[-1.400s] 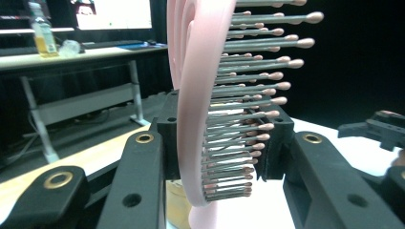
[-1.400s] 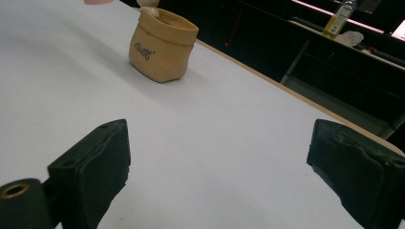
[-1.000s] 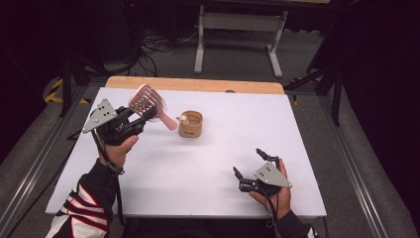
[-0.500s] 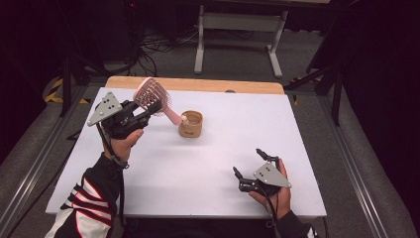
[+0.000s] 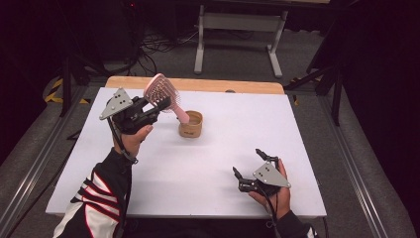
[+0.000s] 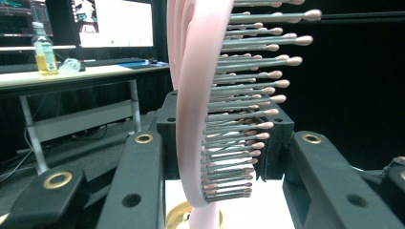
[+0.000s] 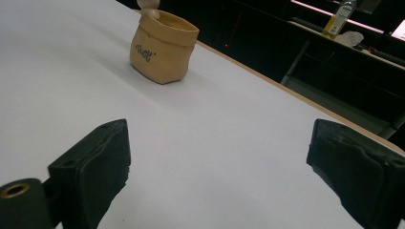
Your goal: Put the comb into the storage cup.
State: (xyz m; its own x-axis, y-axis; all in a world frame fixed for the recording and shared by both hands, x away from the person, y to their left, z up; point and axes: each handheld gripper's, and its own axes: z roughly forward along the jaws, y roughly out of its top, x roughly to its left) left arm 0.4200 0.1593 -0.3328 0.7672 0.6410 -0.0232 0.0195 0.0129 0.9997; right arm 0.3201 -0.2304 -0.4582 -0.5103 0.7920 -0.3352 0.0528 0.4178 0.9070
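Observation:
A pink hairbrush [image 5: 161,91] is held by its head, above the table's left part, with my left gripper [image 5: 159,104] shut on it. Its handle slants down to the right, and the handle's end sits at the mouth of a small tan cup [image 5: 190,125]. In the left gripper view the brush [image 6: 196,95] stands edge-on between the black jaws, bristles to the right, with the cup's rim [image 6: 174,217] below. My right gripper [image 5: 247,162] rests open on the white table [image 5: 208,163] near its front right. It faces the cup [image 7: 162,47] with nothing between its fingers.
A wooden strip [image 5: 218,85] runs along the table's far edge. Beyond it stand a metal frame [image 5: 237,34] and cables on the dark floor. A desk with a bottle [image 6: 44,50] and a lit screen [image 6: 117,23] stands farther off.
My left gripper has carried the brush to the right toward the cup, and the handle's end has come to the cup's mouth. The right gripper has stayed in place.

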